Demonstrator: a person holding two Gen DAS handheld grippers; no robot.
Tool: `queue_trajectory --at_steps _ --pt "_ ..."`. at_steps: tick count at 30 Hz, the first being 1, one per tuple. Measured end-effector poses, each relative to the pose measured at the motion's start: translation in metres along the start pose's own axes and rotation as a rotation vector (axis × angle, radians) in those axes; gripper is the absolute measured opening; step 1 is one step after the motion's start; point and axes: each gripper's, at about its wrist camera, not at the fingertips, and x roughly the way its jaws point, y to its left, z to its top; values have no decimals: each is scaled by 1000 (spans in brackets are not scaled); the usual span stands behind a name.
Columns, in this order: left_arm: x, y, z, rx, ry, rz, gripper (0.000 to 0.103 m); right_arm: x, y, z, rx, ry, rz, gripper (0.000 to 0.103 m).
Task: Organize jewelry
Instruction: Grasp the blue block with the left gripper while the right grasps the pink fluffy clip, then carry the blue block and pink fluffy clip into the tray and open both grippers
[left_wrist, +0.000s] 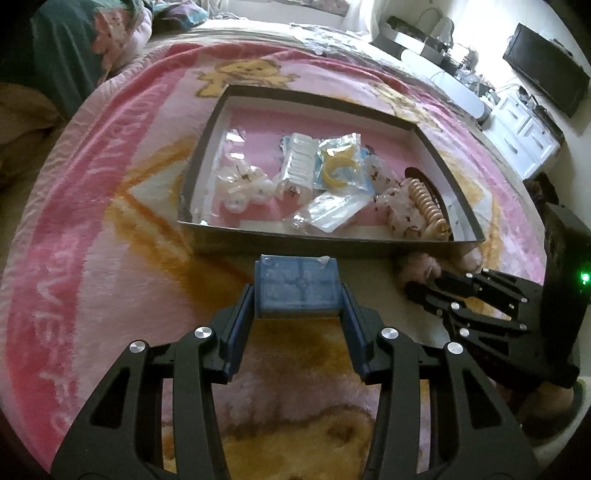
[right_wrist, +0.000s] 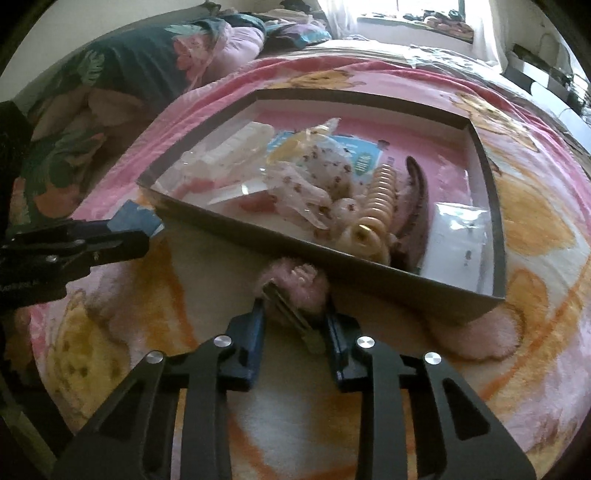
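Note:
A shallow dark-rimmed box tray lies on the pink blanket, holding bagged hair accessories, a beige spiral claw clip and a dark brown clip. Just in front of its near wall, my left gripper is shut on a small blue box, pads on its two sides. My right gripper is closed on a pink fluffy hair clip; its metal bar lies slantwise between the pads, against the tray's wall.
The pink and orange cartoon blanket covers the bed. Another pink fluffy piece lies at the tray's near right corner. Floral pillows sit at the back left. A white dresser and a dark screen stand beyond the bed's right side.

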Motion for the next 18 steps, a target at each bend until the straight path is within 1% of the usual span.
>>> queue_trajectory --at_steps 5,8,12,18 --pt "-15 3 4 -10 -33 -5 37 -23 12 2 -1 -39 45 27" --pt "-25 3 8 -13 -59 -4 37 -41 17 4 0 -75 55 27" --pt "-37 1 15 -11 -91 -2 37 -62 17 11 0 -119 51 27" --pt "-47 -5 30 0 -127 -5 37 -87 9 23 -7 -187 10 27"
